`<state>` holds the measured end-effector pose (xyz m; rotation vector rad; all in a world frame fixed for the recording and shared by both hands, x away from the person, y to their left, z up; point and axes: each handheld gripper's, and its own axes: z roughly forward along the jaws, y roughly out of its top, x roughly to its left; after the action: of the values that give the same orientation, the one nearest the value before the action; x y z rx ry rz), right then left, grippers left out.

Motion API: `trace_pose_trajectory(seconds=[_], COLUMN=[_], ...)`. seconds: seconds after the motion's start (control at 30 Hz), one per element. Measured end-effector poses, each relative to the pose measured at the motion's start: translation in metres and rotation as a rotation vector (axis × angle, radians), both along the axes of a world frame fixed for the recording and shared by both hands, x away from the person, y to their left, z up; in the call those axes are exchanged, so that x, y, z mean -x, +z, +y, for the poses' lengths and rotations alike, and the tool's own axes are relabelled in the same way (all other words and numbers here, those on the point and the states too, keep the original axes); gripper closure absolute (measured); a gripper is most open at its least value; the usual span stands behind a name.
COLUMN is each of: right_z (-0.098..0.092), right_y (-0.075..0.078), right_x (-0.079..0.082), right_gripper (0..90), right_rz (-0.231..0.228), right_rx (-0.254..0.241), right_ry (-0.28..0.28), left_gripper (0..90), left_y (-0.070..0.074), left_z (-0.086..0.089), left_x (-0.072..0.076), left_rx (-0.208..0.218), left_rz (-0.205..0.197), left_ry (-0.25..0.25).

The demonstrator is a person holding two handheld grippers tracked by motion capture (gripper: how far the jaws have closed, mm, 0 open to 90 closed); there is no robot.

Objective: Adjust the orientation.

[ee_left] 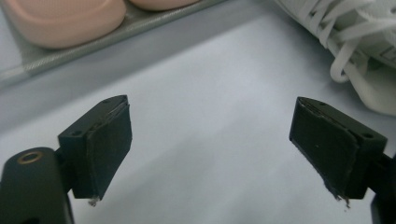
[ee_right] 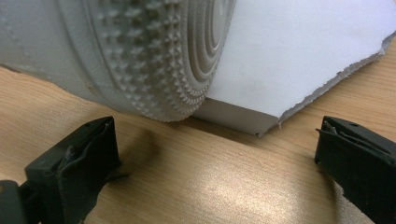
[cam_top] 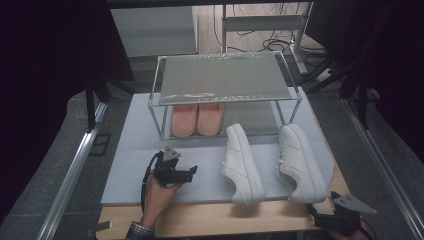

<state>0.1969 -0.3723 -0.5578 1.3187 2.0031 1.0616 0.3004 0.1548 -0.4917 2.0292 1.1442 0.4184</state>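
currently two white sneakers sit on the grey mat point(cam_top: 130, 170), in front of the shoe rack point(cam_top: 225, 80). the left sneaker point(cam_top: 241, 162) lies at about 3 o'clock from the left gripper point(cam_top: 186, 173), near but not touched; its laces and side are seen at the 1 o'clock corner of the left gripper view point(ee_left: 355, 42). the right sneaker point(cam_top: 300, 162) runs toward 5 o'clock, its heel overhanging the mat edge onto the wooden table point(cam_top: 210, 220). the right gripper point(cam_top: 325, 216) is parked just beside that heel, at roughly 5 o'clock of it; in the right gripper view the ribbed sole point(ee_right: 154, 56) is seen close ahead at 11 o'clock, not between the pads. a pair of pink slippers point(cam_top: 197, 119) is already stowed on the lower shelf, at 12 o'clock from the left gripper.

left claw: jaws stood wide apart, nothing between them, only bare mat. right claw: jaws also apart, nothing clamped, wood grain visible between them.

handling, judged: sneakers are expected to be light, with a soft collapsible upper and a stiff rubber sole. the sole tread should be grippy, the smooth white upper likely slicker. a pinch across the upper alone is judged to deform and sag. a better hold is expected at the heel collar, one jaw inside the opening and one outside on the heel counter. laces are best avoided, snag risk. nothing fragile, but scuffing of the white surface is possible.
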Motion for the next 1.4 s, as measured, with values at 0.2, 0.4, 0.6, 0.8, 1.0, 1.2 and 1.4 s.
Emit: trace_pose_trajectory(seconds=[0.2,0.4,0.6,0.8,1.0,1.2,1.4], right_z=[0.000,0.000,0.000,0.000,0.000,0.001,0.002], right_y=[0.000,0.001,0.001,0.002,0.003,0.006,0.009], right_x=[0.000,0.000,0.000,-0.001,-0.002,-0.002,-0.002], right_gripper=[0.0,0.0,0.0,0.0,0.0,0.0,0.0], right_rz=[0.004,0.005,0.009,0.018,0.031,0.061,0.087], right_rx=[0.000,0.001,0.003,0.009,0.018,0.030,0.043], right_ry=[-0.003,-0.002,0.000,0.007,0.012,0.025,0.041], left_gripper=[10.9,10.9,10.9,10.8,9.8,9.8,9.9], left_y=[-0.010,-0.017,-0.028,-0.040,-0.047,-0.047,-0.047], left_z=[0.017,0.031,0.042,0.047,0.045,0.046,0.046], left_x=[0.015,0.033,0.051,0.060,0.063,0.063,0.063], left_rx=[0.030,0.027,0.008,-0.008,-0.019,-0.015,-0.016], left_rz=[0.015,0.004,-0.002,-0.018,-0.080,-0.081,-0.081], left_ry=[0.021,0.048,0.078,0.102,0.106,0.106,0.107])
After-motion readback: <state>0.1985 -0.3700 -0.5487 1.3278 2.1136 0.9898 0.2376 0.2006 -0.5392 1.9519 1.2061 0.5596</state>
